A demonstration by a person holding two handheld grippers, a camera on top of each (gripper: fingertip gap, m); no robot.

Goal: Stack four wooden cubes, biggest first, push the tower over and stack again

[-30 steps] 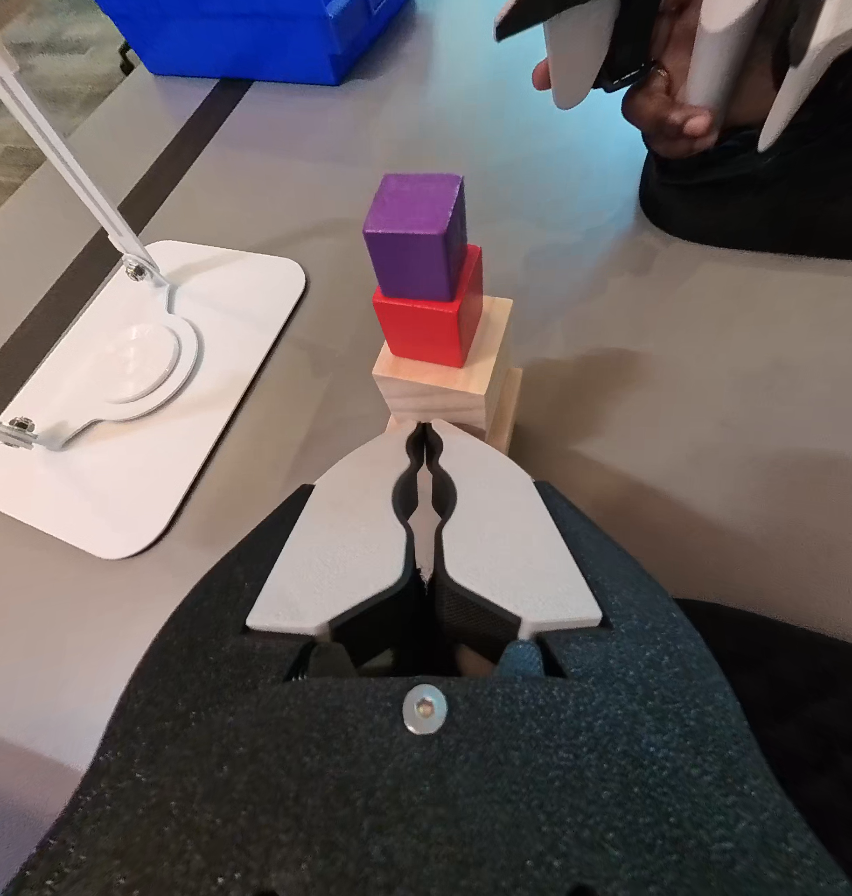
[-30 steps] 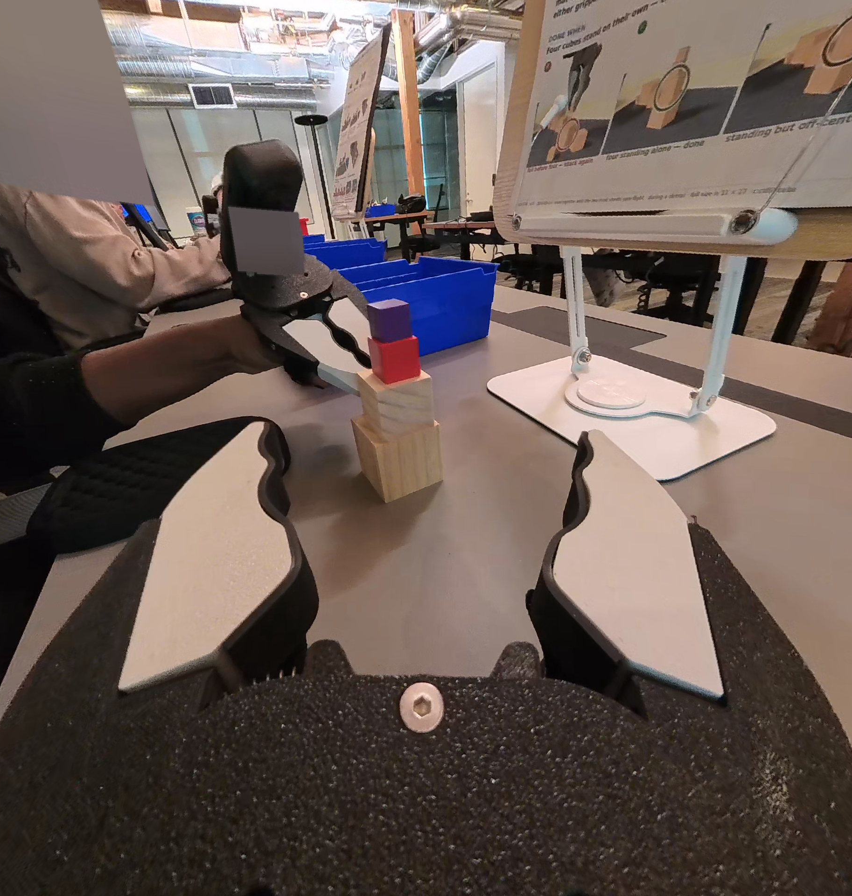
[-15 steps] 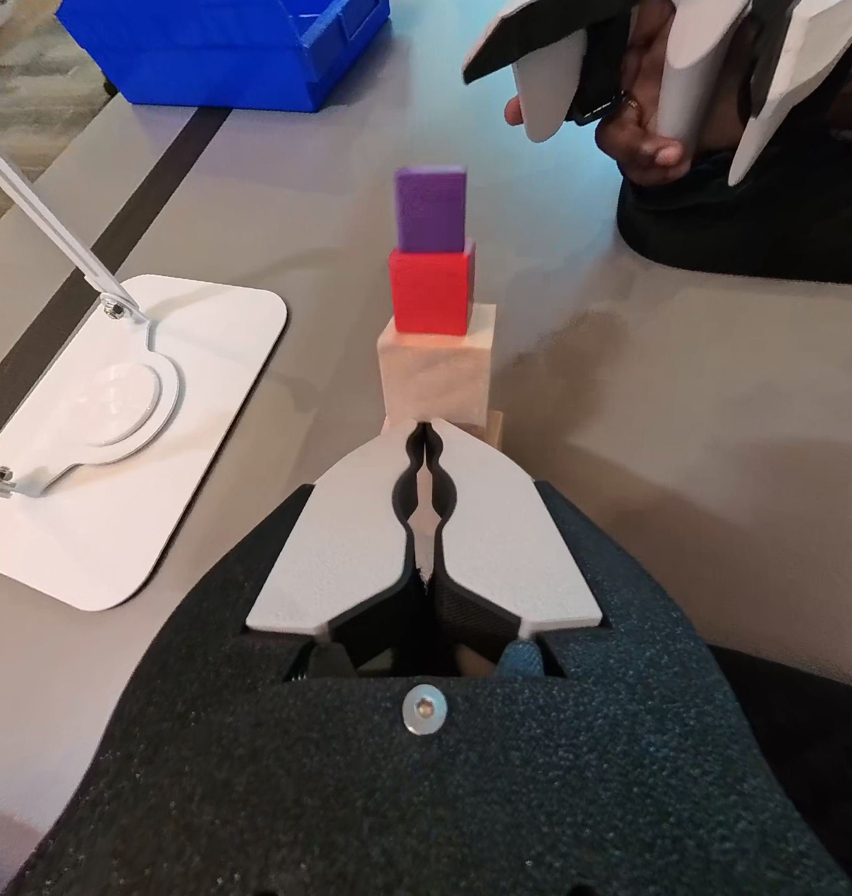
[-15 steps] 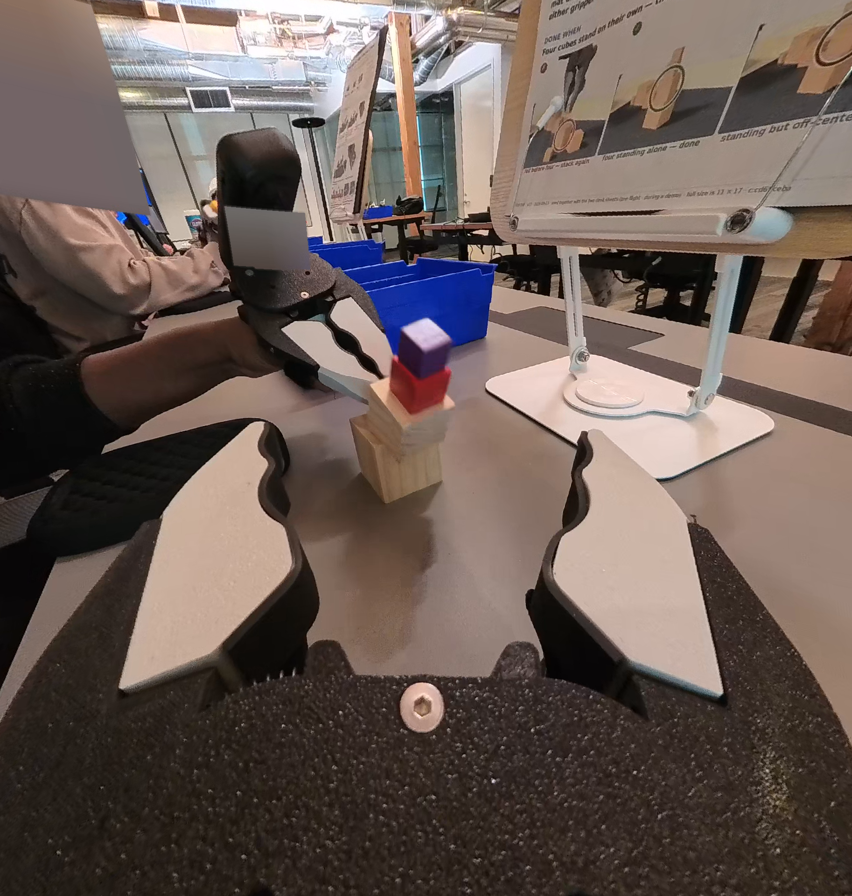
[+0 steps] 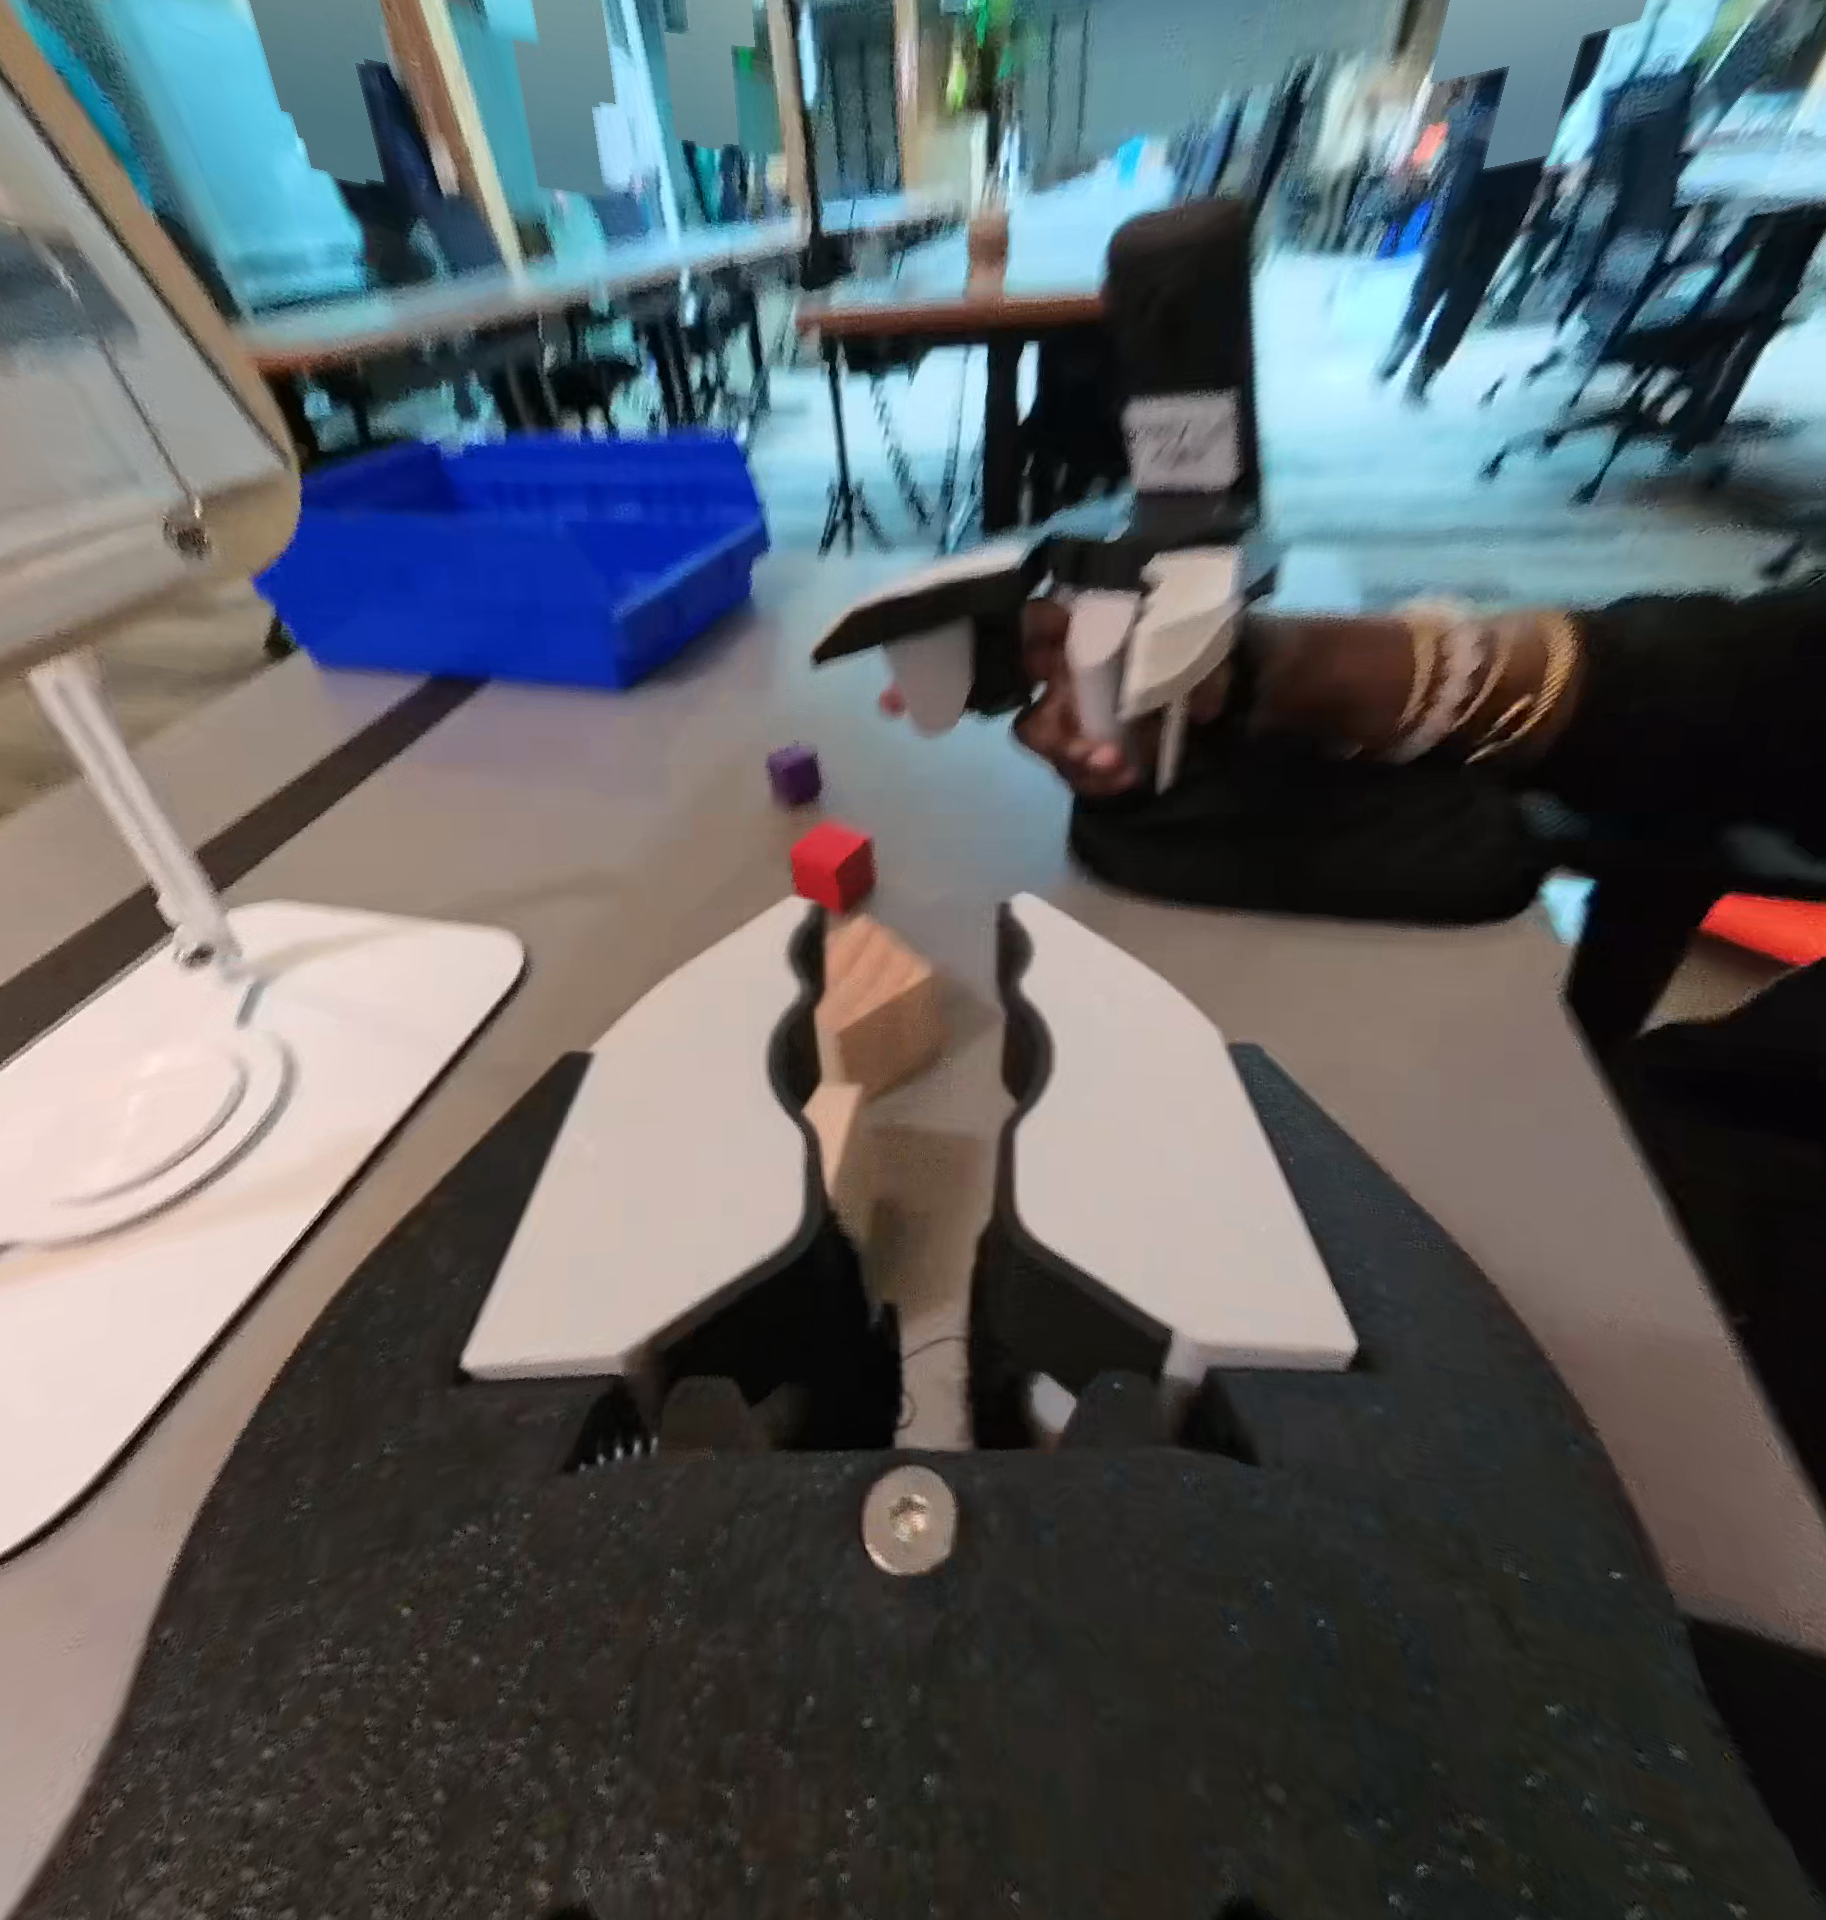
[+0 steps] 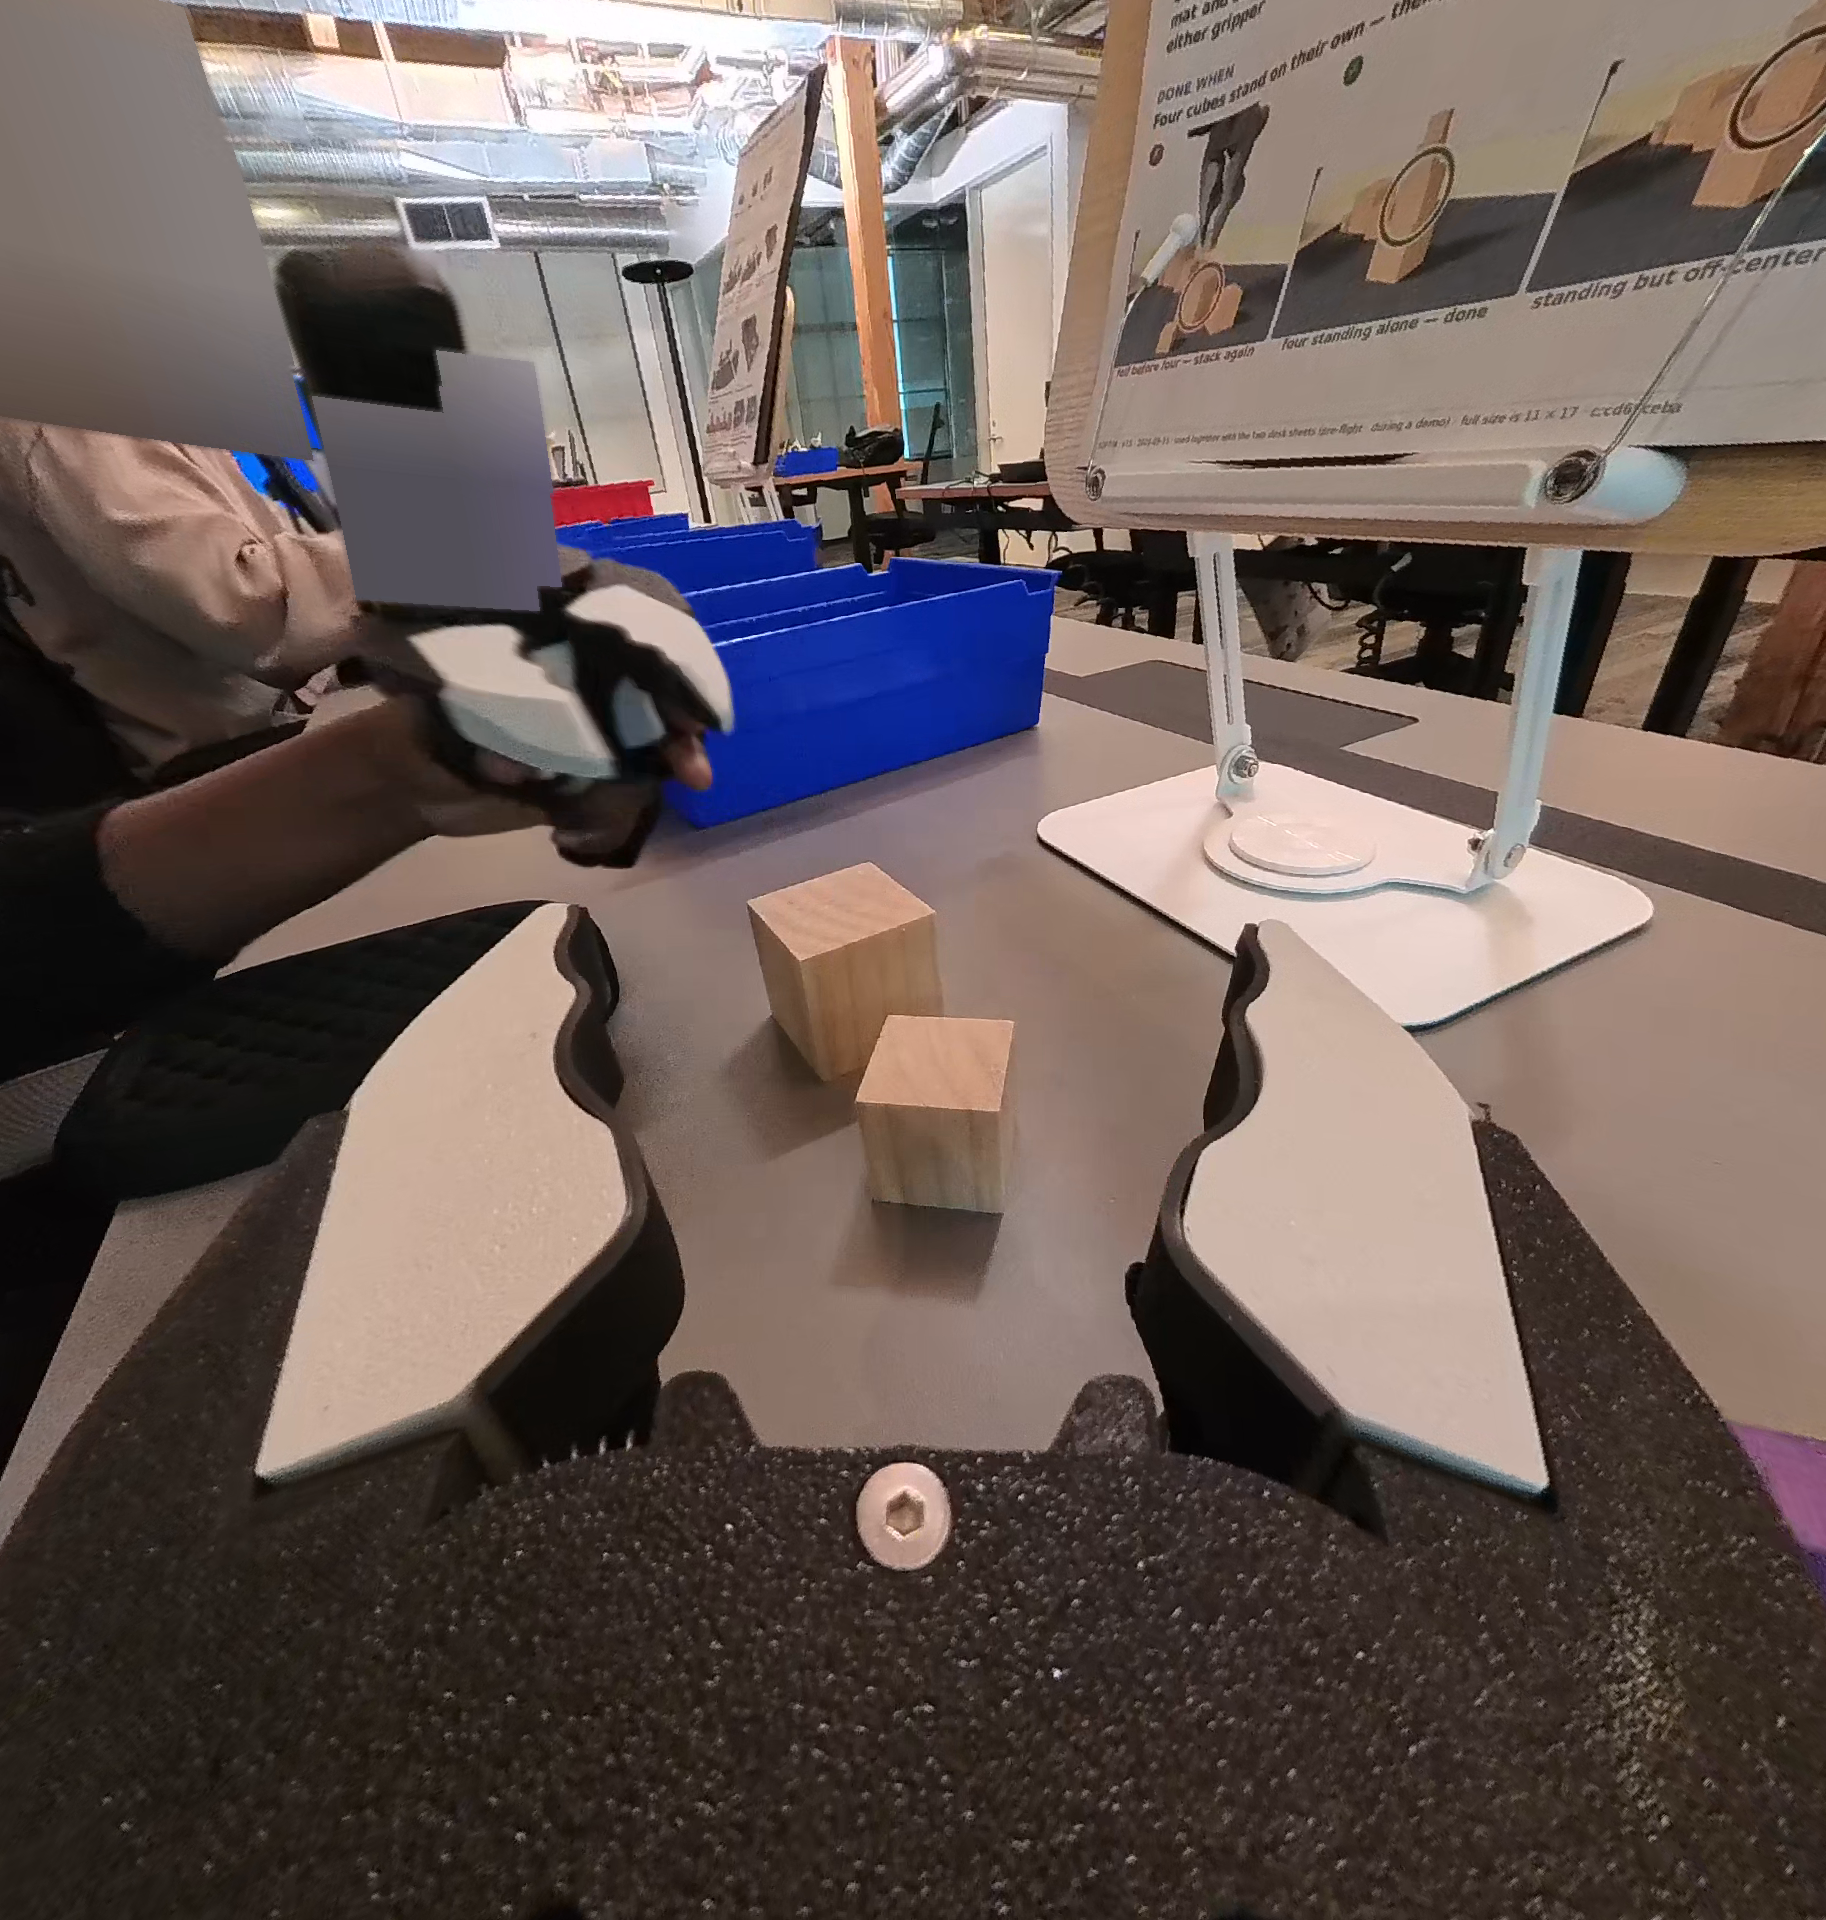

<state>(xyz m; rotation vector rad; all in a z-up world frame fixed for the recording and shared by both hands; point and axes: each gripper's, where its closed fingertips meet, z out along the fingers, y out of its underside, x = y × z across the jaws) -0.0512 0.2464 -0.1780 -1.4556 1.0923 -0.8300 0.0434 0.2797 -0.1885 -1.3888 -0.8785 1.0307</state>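
Tabletop (image 6: 1096, 1039): cube stack now toppled

Two wooden cubes (image 6: 844, 966) (image 6: 938, 1112) are lying touching near the white stand base (image 6: 1408, 935); red cube (image 5: 832, 865) and purple cube (image 5: 793, 773) are lying scattered apart.

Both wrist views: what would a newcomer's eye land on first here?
Scattered cubes on the grey table: two wooden cubes, the larger tilted beside the smaller, lie ahead of the open right gripper. In the left view, a red cube and purple cube lie beyond the left gripper, whose fingers stand apart, gripping nothing. A bright blue bin sits behind.
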